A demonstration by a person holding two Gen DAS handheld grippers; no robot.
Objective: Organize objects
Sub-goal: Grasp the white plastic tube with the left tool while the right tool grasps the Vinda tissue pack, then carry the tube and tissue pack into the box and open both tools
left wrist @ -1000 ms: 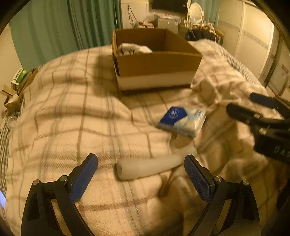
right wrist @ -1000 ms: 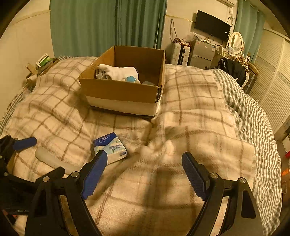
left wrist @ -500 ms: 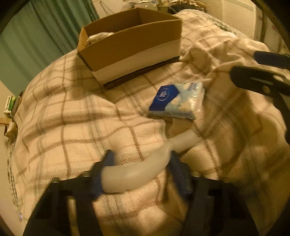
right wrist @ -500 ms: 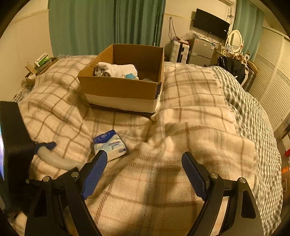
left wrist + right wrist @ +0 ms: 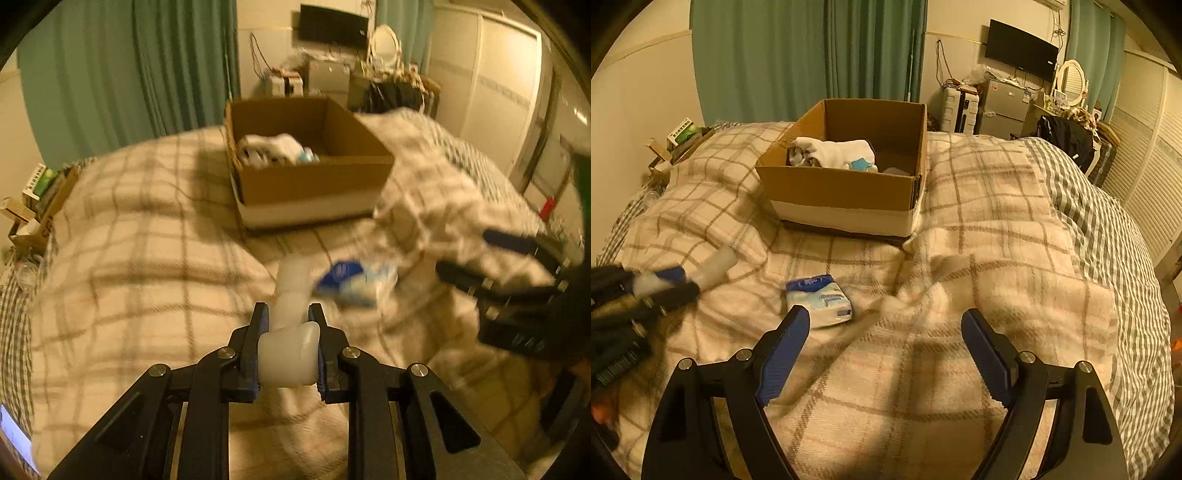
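My left gripper (image 5: 289, 314) is shut on a white curved tube (image 5: 290, 345) and holds it lifted above the plaid blanket, pointing toward the cardboard box (image 5: 314, 184). It also shows at the left of the right wrist view (image 5: 670, 282), with the tube (image 5: 713, 267) sticking out. A blue-and-white tissue pack (image 5: 820, 299) lies on the blanket just ahead of my right gripper (image 5: 886, 332), which is open and empty. The pack also shows blurred in the left wrist view (image 5: 354, 282). The box (image 5: 846, 199) holds white cloth and a small blue item.
The plaid blanket (image 5: 997, 258) covers the bed, with raised folds to the right of the box. A grey-striped sheet (image 5: 1108, 236) shows on the right. Boxes and clutter (image 5: 679, 142) stand beside the bed on the left. Curtains, a TV and furniture are behind.
My left gripper closed on the white tube and lifted it off the blanket, turning toward the box. The right gripper has stayed open in place.
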